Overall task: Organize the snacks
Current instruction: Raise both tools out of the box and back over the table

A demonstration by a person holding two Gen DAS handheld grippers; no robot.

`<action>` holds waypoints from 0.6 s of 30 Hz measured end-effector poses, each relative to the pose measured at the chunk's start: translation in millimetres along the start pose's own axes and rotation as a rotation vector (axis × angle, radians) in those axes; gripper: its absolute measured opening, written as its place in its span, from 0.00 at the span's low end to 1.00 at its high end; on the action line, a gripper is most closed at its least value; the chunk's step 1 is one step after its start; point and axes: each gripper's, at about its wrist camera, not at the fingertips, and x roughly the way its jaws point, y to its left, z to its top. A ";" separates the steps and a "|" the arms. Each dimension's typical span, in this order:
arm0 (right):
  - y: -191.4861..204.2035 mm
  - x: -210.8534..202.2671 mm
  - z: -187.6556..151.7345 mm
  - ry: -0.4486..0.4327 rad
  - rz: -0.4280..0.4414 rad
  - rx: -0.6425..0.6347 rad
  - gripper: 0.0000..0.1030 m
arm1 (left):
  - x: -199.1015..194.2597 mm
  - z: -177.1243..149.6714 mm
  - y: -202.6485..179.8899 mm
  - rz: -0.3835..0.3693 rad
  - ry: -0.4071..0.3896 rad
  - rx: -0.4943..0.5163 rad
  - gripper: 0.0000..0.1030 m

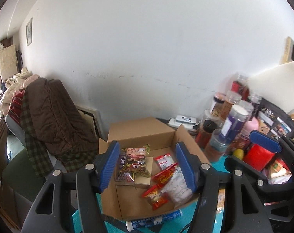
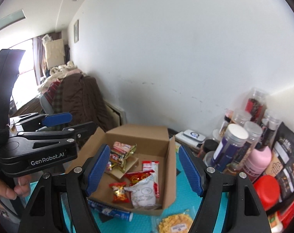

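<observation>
An open cardboard box (image 1: pixel 143 130) (image 2: pixel 139 132) stands on a teal table top. In it lie several snack packets: a gold-edged pack (image 1: pixel 136 159) (image 2: pixel 123 151), red packs (image 1: pixel 156 196) (image 2: pixel 118 192) and a white pouch (image 1: pixel 178 186) (image 2: pixel 144 194). My left gripper (image 1: pixel 147 167) hovers above the box's near side, open, with nothing between its blue pads. My right gripper (image 2: pixel 145 169) hangs open over the box too, and holds nothing. Each gripper shows in the other's view, the left (image 2: pixel 82 120) and the right (image 1: pixel 240 148).
A blue-and-white tube (image 1: pixel 156 219) (image 2: pixel 112 211) lies against the box's front. A bag of yellow crackers (image 2: pixel 174 223) lies near it. Jars and bottles (image 1: pixel 234 116) (image 2: pixel 234 145) crowd the right side, with a red lid (image 2: pixel 267 190). Clothes (image 1: pixel 49 116) drape a chair on the left.
</observation>
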 end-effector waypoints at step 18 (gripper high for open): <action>17.2 -104.1 -37.9 -0.103 -0.030 -0.006 0.76 | -90.1 -42.3 -29.2 -0.056 -0.082 0.049 0.75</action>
